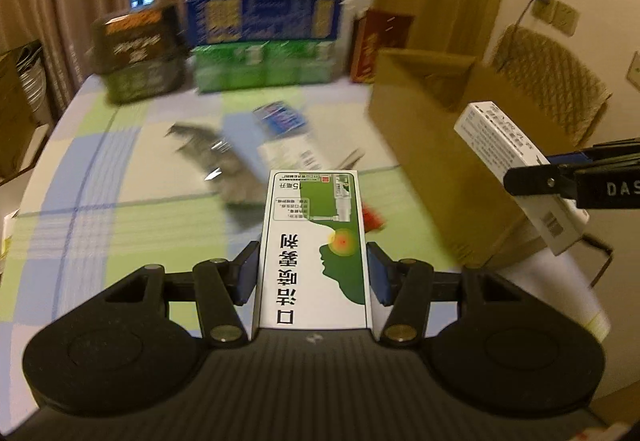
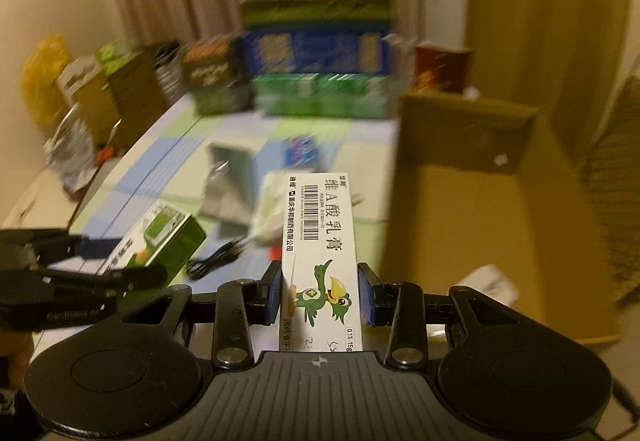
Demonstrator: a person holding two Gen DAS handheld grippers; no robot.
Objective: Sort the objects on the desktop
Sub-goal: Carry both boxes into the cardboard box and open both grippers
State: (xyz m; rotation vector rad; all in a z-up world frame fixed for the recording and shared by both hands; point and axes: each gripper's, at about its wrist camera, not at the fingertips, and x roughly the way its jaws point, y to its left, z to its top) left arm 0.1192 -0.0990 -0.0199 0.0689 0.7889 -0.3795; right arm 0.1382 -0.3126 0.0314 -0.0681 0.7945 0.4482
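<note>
My left gripper (image 1: 314, 269) is shut on a white and green spray box (image 1: 314, 237), its blue pads pressing both long sides above the checked tablecloth (image 1: 120, 169). My right gripper (image 2: 320, 293) is shut on a white ointment box with a green bird (image 2: 320, 249). Each gripper appears in the other's view: the right gripper (image 1: 536, 171) with its white box (image 1: 504, 145) at the right edge, the left gripper (image 2: 120, 257) with its green box (image 2: 164, 237) at the lower left. An open cardboard box (image 2: 480, 201) stands to the right, also in the left wrist view (image 1: 432, 145).
On the cloth lie a silver foil pouch (image 1: 224, 165), a blue and white box (image 1: 280, 121), a small red item (image 1: 372, 219) and a black cable (image 2: 216, 259). Stacked cartons (image 1: 264, 41) and a dark box (image 1: 136, 53) line the back. A white packet (image 2: 488, 281) lies inside the cardboard box.
</note>
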